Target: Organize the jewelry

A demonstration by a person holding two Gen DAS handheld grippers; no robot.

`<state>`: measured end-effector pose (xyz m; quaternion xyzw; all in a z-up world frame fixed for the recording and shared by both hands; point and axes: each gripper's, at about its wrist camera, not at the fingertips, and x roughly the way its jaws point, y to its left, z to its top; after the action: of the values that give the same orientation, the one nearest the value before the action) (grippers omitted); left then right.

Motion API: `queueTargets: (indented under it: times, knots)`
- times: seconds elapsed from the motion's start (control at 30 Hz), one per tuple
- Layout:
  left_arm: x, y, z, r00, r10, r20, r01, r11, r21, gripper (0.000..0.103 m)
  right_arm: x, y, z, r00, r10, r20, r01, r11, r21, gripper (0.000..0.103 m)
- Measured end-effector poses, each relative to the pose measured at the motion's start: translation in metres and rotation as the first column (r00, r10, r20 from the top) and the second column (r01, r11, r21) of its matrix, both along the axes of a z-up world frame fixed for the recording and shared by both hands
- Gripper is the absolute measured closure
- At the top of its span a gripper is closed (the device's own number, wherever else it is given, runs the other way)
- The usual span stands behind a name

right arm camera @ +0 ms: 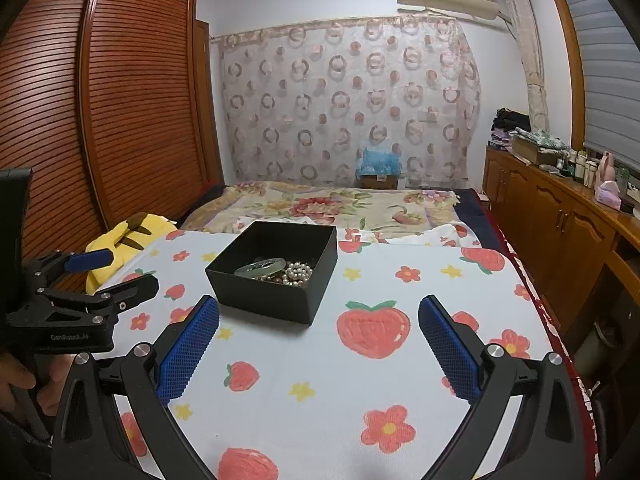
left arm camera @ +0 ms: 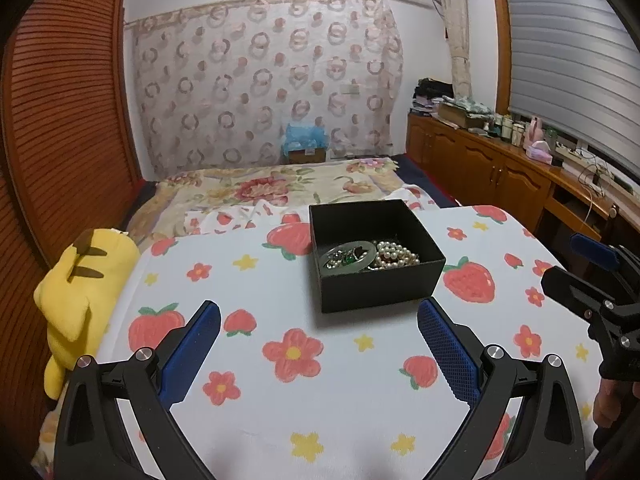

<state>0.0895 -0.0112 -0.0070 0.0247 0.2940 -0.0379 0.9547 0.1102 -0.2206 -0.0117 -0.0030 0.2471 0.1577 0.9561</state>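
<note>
The left gripper (left arm camera: 319, 314) points forward and somewhat downward, its two blue-padded fingers (left arm camera: 192, 354) spread wide with nothing between them. The right gripper (right arm camera: 319, 312) is posed much the same, tilted downward, its blue pads (right arm camera: 450, 350) splayed fully apart and empty. In the left wrist view the right gripper sits at about 3 o'clock, jaws parted, with fingertips of the hand (left arm camera: 606, 404) holding it showing below. In the right wrist view the left gripper lies at 9 o'clock, a hand (right arm camera: 24, 384) gripping its handle
</note>
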Motion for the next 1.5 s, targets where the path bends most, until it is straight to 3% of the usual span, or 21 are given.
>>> queueTargets:
  times: [1.5]
  knots:
    - [-0.014, -0.003, 0.007, 0.999, -0.003, 0.041, 0.004, 1.0, -0.015, 0.008, -0.004, 0.001, 0.001, 0.999, -0.032, 0.026, 0.032, 0.999, 0.007, 0.003]
